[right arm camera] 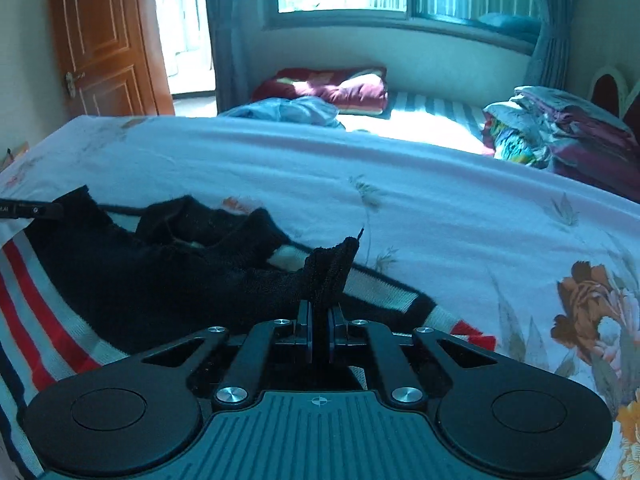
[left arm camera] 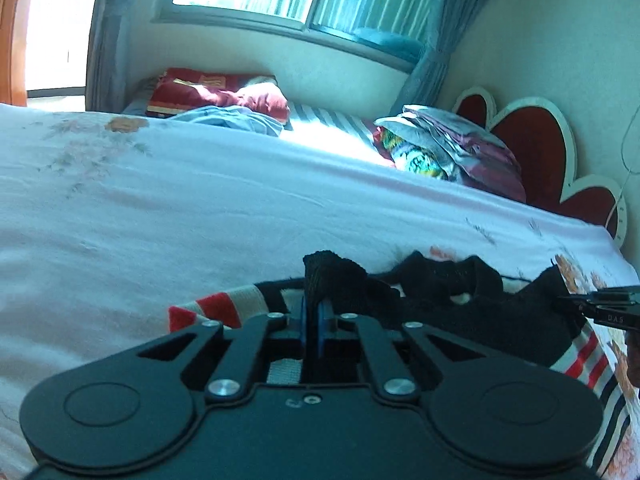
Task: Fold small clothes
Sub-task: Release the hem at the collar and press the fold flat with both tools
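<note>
The near part of the black knit garment point(left arm camera: 472, 312) was hidden under each tool's black body, so its full outline could not be made out, and its striped part ran out of view at the near edge. In the right wrist view only the tip of the left tool showed, at the far left edge.

The garment was soft, loosely knitted black wool with a band of red, white and dark stripes point(right arm camera: 44, 320), lying rumpled on the bed point(left arm camera: 160, 200) near its near edge. The bed's sheet was smooth pale cloth printed with faded flowers. Farther off lay a dark red pillow point(left arm camera: 224, 94) and, to the right, a stack of folded cloths point(left arm camera: 452, 148) beside a heart-shaped red headboard point(left arm camera: 536, 140).

The left tool point(left arm camera: 312, 312) pointed downward at the bed, its blue-padded fingers pressed together on a raised pinch of the black knit. The right tool point(right arm camera: 319, 320) was tilted down likewise, its fingers clamped on another upright fold of the same garment, whose tip stood above them. Each tool held one end, left and right, the cloth sagging between.
</note>
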A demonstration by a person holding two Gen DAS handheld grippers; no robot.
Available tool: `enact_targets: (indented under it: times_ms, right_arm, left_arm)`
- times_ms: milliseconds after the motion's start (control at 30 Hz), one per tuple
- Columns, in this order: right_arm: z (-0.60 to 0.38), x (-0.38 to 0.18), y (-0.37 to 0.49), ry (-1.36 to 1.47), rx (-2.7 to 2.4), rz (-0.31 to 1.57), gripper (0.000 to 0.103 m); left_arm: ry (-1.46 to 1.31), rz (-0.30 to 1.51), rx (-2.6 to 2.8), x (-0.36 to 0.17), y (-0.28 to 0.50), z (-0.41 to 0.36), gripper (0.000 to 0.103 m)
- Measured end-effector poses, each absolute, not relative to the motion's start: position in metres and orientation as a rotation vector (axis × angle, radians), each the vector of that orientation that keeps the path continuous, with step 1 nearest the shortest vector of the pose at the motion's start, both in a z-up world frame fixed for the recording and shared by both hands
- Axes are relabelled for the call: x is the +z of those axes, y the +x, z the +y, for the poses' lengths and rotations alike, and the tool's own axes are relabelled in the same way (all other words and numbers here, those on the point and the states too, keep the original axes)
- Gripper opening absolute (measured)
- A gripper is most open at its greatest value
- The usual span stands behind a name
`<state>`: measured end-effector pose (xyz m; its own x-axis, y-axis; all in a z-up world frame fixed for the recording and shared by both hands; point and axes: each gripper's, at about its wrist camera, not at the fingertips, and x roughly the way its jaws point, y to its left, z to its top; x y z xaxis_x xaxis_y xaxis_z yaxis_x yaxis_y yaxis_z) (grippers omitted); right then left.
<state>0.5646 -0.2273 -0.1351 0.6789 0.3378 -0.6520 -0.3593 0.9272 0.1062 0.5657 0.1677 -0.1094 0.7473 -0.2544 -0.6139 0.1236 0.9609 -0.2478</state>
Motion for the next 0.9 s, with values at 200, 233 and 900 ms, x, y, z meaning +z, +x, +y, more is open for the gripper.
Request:
enact_targets:
  times_ms: [200, 233, 900]
  right_arm:
    - [-0.238, -0.161, 0.58, -0.009, 0.277, 0.768, 0.006]
    - [-0.236, -0.16, 0.581, -0.01, 0.266, 0.77, 0.006]
    - [-0.118, -0.143, 0.549, -0.144, 0.519, 0.732, 0.041]
  left_arm:
    - [-0.17, 0.8, -0.118, -0.133, 0.587, 0.167, 0.004]
    - [-0.163, 0.795, -0.112, -0.134, 0.587, 0.165, 0.004]
    - [0.03, 0.769, -0.337, -0.13, 0.553, 0.052, 0.05]
